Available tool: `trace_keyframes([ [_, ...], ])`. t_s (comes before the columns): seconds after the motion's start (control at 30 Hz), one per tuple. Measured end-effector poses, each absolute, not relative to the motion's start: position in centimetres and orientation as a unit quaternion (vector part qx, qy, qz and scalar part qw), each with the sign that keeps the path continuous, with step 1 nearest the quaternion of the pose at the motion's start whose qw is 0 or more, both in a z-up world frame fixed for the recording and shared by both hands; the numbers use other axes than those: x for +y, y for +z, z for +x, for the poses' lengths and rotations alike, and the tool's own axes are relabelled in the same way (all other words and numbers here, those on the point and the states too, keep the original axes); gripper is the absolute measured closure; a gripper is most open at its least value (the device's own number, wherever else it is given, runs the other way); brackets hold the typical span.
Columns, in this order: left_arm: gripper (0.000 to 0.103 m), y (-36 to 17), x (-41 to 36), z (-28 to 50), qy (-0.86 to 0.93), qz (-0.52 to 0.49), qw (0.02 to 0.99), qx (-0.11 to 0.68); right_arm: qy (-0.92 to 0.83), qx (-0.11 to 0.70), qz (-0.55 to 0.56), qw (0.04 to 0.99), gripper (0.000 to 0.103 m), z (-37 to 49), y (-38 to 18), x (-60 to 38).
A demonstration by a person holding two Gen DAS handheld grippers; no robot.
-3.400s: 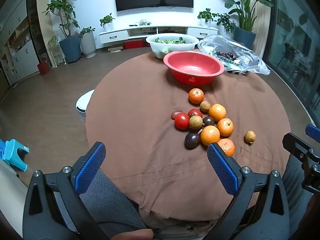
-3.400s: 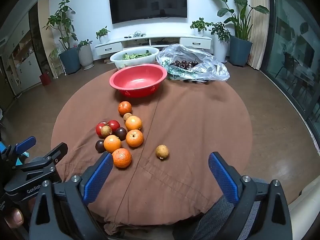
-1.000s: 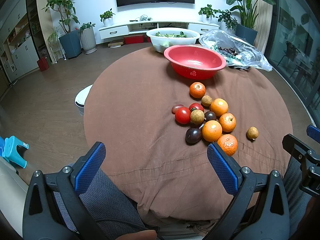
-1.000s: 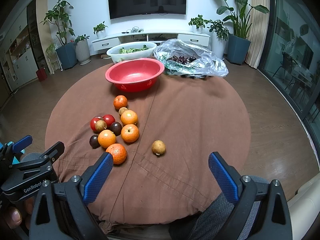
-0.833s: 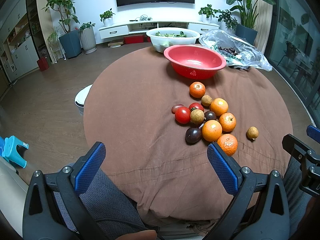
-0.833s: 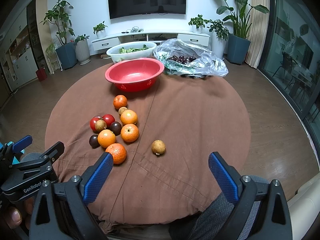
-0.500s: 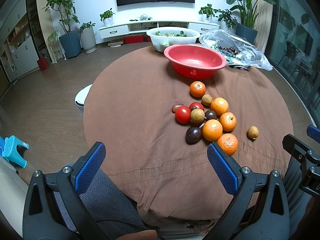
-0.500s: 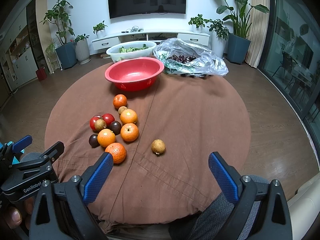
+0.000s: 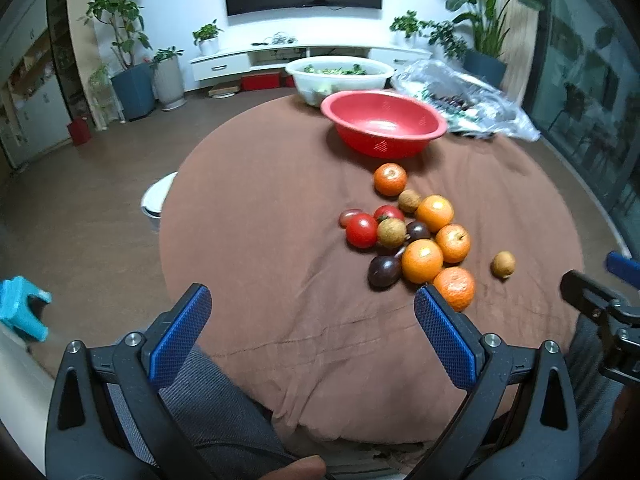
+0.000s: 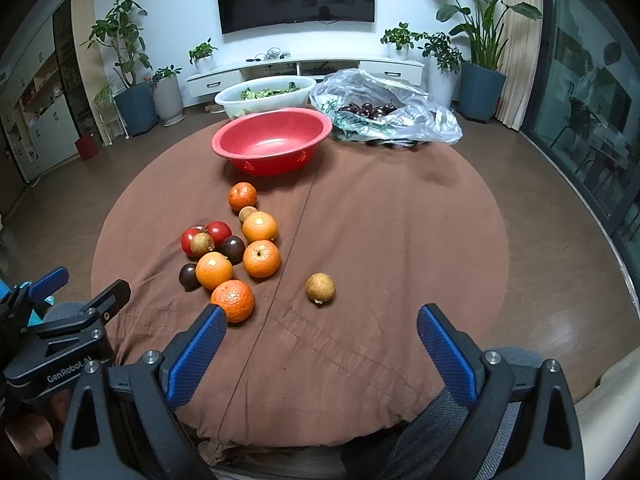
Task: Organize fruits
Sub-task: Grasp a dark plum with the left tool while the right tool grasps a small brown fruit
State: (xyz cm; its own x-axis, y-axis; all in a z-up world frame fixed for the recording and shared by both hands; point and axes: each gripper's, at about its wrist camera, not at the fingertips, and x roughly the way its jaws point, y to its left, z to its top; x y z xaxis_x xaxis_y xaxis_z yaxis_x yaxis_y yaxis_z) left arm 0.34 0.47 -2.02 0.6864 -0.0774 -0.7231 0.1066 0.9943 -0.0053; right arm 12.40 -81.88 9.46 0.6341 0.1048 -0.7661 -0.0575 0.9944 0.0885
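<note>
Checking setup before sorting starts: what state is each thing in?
Left gripper: open, empty.
Right gripper: open, empty.
Red bowl: upright, empty.
White basin: holds greens.
Plastic bag: open, dark cherries inside.
Lone longan: apart from the fruit cluster.

Clustered fruits (image 10: 240, 252) before empty red bowl (image 10: 272, 140)

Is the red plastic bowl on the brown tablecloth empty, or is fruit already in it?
Empty. The right wrist view looks into the red plastic bowl and shows only its bare inner wall; the oranges and other fruit lie on the brown tablecloth.
</note>
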Motion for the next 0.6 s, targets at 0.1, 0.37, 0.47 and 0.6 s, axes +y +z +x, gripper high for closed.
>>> trace_keyframes([
  [0.1,0.0,-1.7,1.4,0.4,-0.112,-0.027,0.921,0.373,0.074,0.435,0.055,0.896,0.005,13.0,9.5,-82.5],
  [0.37,0.0,-3.7,0.3,1.1,-0.144,0.05,0.903,0.402,0.127,0.452,0.095,0.878,0.005,13.3,7.8,-84.0],
  [0.47,0.0,-4.0,0.3,1.8,-0.158,0.05,0.904,0.395,0.141,0.46,0.097,0.871,0.007,14.0,7.3,-84.0],
  [0.6,0.0,-4.9,-0.6,4.6,-0.171,0.094,0.887,0.418,0.155,0.459,0.057,0.873,0.018,14.7,7.2,-83.8],
])
